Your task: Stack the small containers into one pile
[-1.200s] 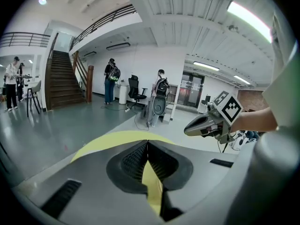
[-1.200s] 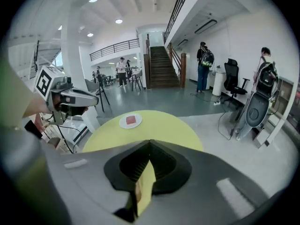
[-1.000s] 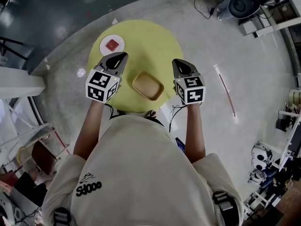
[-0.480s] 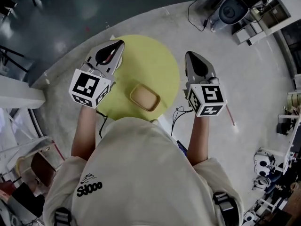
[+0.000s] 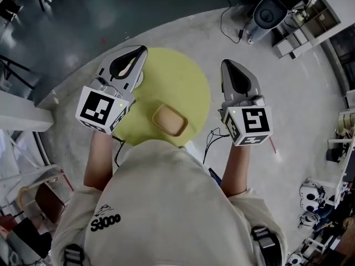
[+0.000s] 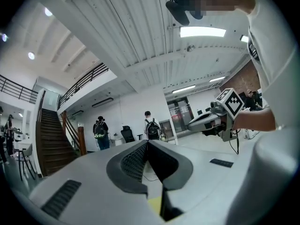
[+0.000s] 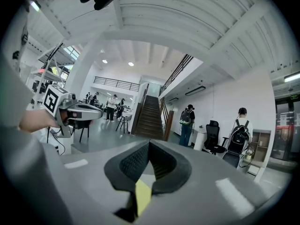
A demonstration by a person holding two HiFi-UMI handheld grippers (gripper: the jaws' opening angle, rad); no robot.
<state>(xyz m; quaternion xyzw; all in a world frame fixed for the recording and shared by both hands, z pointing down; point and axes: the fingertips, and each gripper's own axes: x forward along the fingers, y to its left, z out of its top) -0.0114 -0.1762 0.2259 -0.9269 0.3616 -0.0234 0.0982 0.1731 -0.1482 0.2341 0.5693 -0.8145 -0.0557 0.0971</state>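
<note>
The person is holding both tools out level, one on each side of the round yellow-green table [image 5: 177, 79]. The left tool [image 5: 142, 50] is showing over the table's left edge with its jaws pressed together and nothing between them. The right tool [image 5: 226, 64] is hanging just off the table's right edge, likewise closed and empty. The tan container [image 5: 169, 120] is lying on the near part of the table, close to the person's body, between the two tools and touched by neither. I cannot tell whether it is one container or several nested. Across the hall, two people with backpacks [image 7: 241, 132] are standing near a staircase [image 7: 151, 116].
</note>
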